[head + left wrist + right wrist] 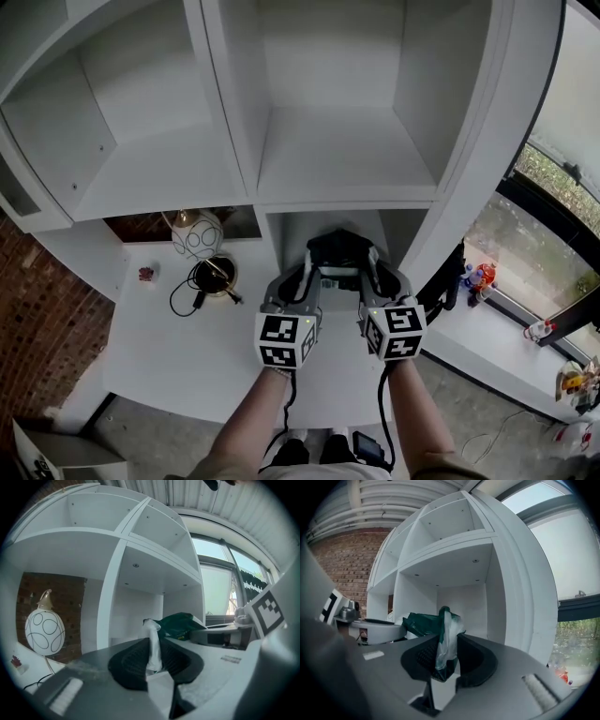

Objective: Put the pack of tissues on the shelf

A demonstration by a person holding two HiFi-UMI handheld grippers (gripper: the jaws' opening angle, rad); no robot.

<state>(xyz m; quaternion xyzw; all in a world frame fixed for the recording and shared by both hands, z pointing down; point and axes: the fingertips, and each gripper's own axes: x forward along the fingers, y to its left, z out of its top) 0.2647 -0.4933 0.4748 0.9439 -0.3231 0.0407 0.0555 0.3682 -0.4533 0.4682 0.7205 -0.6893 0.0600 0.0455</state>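
Note:
The pack of tissues (339, 251) is dark green with a pale crimped wrapper end on each side. It hangs between my two grippers, in front of the low shelf compartment (328, 223). My left gripper (307, 274) is shut on the pack's left wrapper end (153, 648); the green body (180, 624) shows beyond the jaws. My right gripper (375, 270) is shut on the right wrapper end (446, 641), with the green body (421, 623) to its left. Each gripper view shows the other gripper at its edge.
White shelf unit with larger compartments (347, 150) above. On the white tabletop (187, 356) to the left stand a globe lamp with black rings (197, 234), a brass base with a black cable (216, 275) and a small red item (145, 274). Window sill with toys (480, 277) at right.

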